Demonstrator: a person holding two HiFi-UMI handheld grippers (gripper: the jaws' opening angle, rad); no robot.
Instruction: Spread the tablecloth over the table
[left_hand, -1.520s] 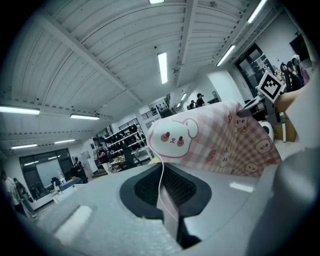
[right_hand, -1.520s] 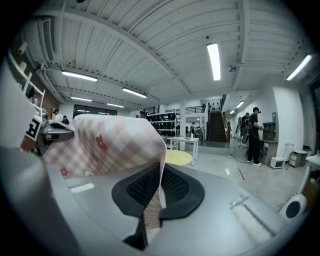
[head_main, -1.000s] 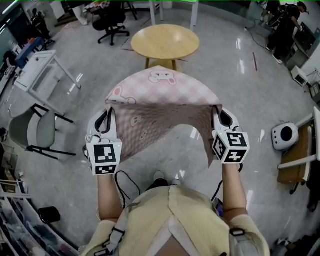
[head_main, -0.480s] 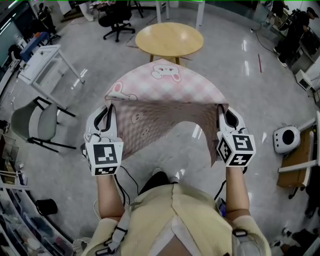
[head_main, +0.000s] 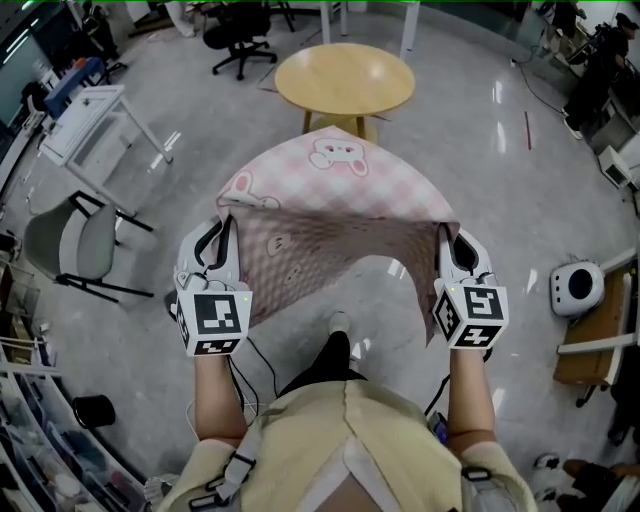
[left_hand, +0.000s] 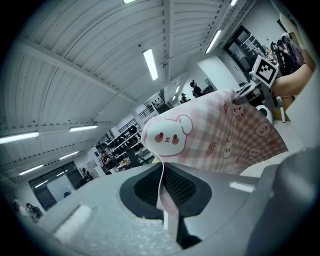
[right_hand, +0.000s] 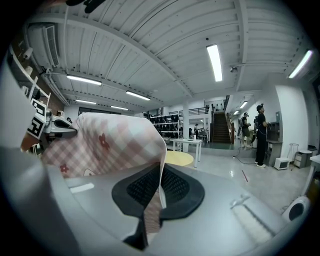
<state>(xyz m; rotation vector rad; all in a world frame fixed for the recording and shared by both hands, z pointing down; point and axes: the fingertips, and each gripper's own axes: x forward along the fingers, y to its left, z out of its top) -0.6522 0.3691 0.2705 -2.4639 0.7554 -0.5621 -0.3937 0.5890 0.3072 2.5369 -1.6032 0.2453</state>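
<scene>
A pink checked tablecloth (head_main: 335, 205) with bunny prints hangs stretched in the air between my two grippers, its far edge billowing forward. My left gripper (head_main: 222, 222) is shut on the cloth's near left corner, and the fabric (left_hand: 215, 135) is pinched between its pads. My right gripper (head_main: 443, 234) is shut on the near right corner, where the cloth (right_hand: 110, 145) runs down into the jaws. The round wooden table (head_main: 345, 78) stands bare beyond the cloth, also in the right gripper view as the yellow table (right_hand: 179, 158).
A grey chair (head_main: 70, 250) and a white frame table (head_main: 90, 125) stand at the left, a black office chair (head_main: 235, 35) behind them. A white round device (head_main: 575, 285) and a wooden shelf (head_main: 590, 325) are at the right. People stand far off.
The person has stepped forward; a foot now shows under the cloth and the round table sits slightly lower in view. Both grippers keep their hold on the stretched cloth.
</scene>
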